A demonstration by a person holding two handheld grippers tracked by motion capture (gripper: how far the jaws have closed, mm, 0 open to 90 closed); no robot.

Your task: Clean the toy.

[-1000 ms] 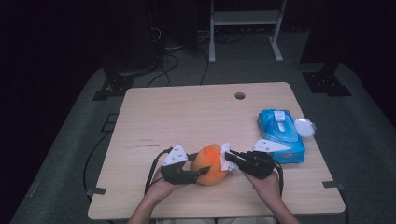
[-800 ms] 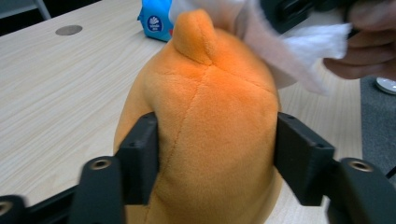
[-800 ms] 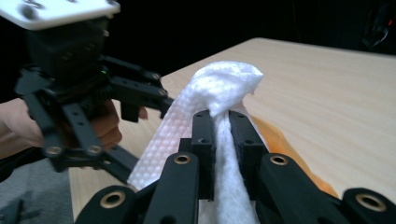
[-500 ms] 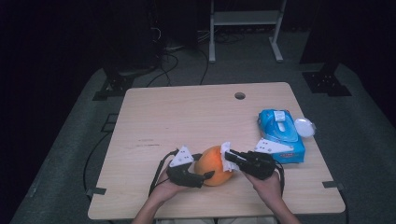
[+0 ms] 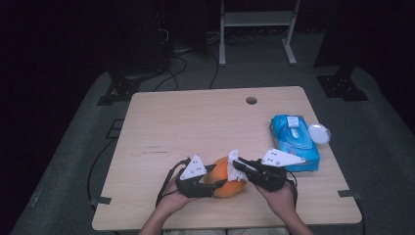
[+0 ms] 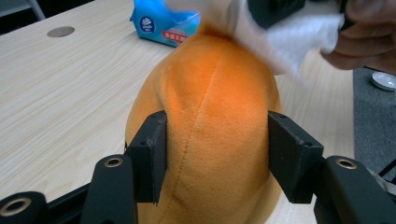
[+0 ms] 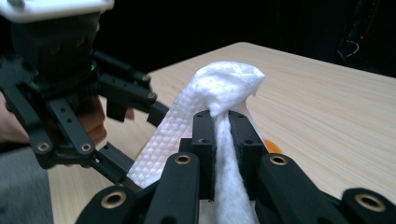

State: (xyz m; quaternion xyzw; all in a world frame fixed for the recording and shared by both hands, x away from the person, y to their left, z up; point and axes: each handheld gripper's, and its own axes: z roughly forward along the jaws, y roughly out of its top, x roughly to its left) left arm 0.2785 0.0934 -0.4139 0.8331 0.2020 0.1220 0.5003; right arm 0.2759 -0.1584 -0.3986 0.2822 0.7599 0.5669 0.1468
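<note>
Blue wipes pack (image 5: 295, 142) near table (image 5: 195, 122) right edge; white lid (image 5: 319, 132) beside it.

A light wooden table (image 5: 195, 127) with rounded corners stands on grey carpet (image 5: 78, 147). A small round hole (image 5: 251, 100) sits near its far edge. A blue pack of wet wipes (image 5: 293, 142) lies by the right edge, with a round white lid (image 5: 319, 133) just beside it. An orange plush toy (image 5: 229, 177) is at the near edge, in the middle
</note>
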